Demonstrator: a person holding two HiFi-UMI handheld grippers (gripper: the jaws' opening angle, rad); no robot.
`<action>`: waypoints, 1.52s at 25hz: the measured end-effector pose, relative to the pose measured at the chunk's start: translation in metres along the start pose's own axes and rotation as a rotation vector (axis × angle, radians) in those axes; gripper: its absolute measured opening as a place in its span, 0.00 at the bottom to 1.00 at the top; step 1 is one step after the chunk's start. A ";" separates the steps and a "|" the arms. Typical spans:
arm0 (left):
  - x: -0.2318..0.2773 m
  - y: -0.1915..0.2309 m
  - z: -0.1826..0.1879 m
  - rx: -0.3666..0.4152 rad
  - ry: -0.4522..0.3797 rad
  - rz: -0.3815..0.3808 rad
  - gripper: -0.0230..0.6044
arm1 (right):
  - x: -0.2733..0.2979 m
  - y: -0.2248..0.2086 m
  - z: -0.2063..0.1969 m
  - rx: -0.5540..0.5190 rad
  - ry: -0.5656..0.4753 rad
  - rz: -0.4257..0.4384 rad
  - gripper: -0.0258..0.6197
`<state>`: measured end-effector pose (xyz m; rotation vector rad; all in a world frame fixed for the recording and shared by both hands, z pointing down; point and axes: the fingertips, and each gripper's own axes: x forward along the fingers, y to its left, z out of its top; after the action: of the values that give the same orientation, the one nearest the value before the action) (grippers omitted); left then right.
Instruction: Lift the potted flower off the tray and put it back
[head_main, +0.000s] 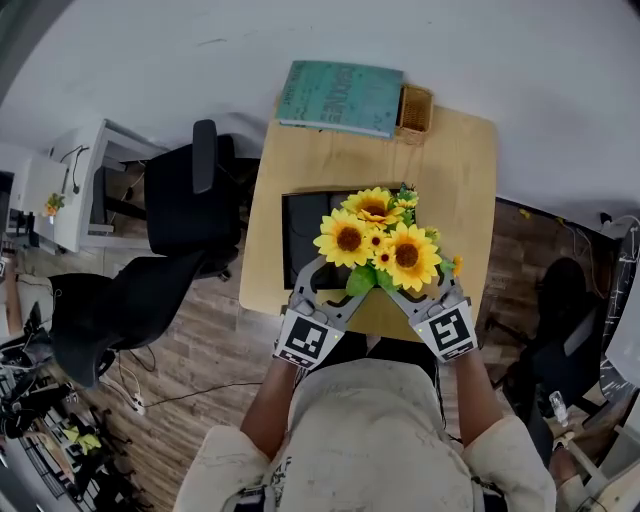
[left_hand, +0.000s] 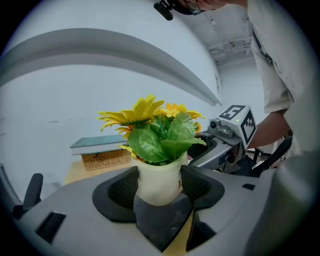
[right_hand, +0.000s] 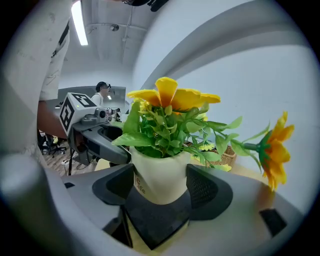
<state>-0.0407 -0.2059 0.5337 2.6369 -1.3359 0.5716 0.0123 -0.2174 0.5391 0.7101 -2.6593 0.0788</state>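
Both grippers on the potted flower (head_main: 378, 243) at the near edge of the wooden table (head_main: 470, 170). Left gripper (head_main: 336, 286) comes in from the near left, right gripper (head_main: 421, 290) from the near right. Each has its two black ribbed pads pressed against opposite sides of the white pot (left_hand: 159, 181) - a pinch from either hand, no gap showing at the pads. From the head view the sunflower heads cover the pot and overlap the right edge of the black tray (head_main: 302, 236). The plant sits right of the tray's middle; the pot's base is hidden, so contact with tray or table cannot be told. Writing: dark letters on the pot in the right gripper view, only "ife" legible; a small red mark on the pot in the left gripper view, unreadable. Black-and-white square markers on each gripper's cube (head_main: 305, 341). Far edge of the table: a teal book (head_main: 340, 96) resting partly on a wicker basket (head_main: 415, 108) - cover print too faint to read. Black office chair (head_main: 188, 195) left of the table.
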 end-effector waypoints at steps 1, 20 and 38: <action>0.002 0.001 -0.004 -0.009 0.009 -0.001 0.48 | 0.003 0.000 -0.004 0.006 0.008 0.005 0.57; 0.038 0.017 -0.056 -0.069 0.133 0.022 0.48 | 0.044 -0.014 -0.050 -0.005 0.116 0.030 0.57; 0.052 0.025 -0.075 -0.040 0.219 0.025 0.48 | 0.061 -0.022 -0.073 -0.018 0.170 0.043 0.57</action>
<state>-0.0537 -0.2389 0.6220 2.4461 -1.3013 0.8017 0.0003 -0.2538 0.6284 0.6122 -2.5094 0.1215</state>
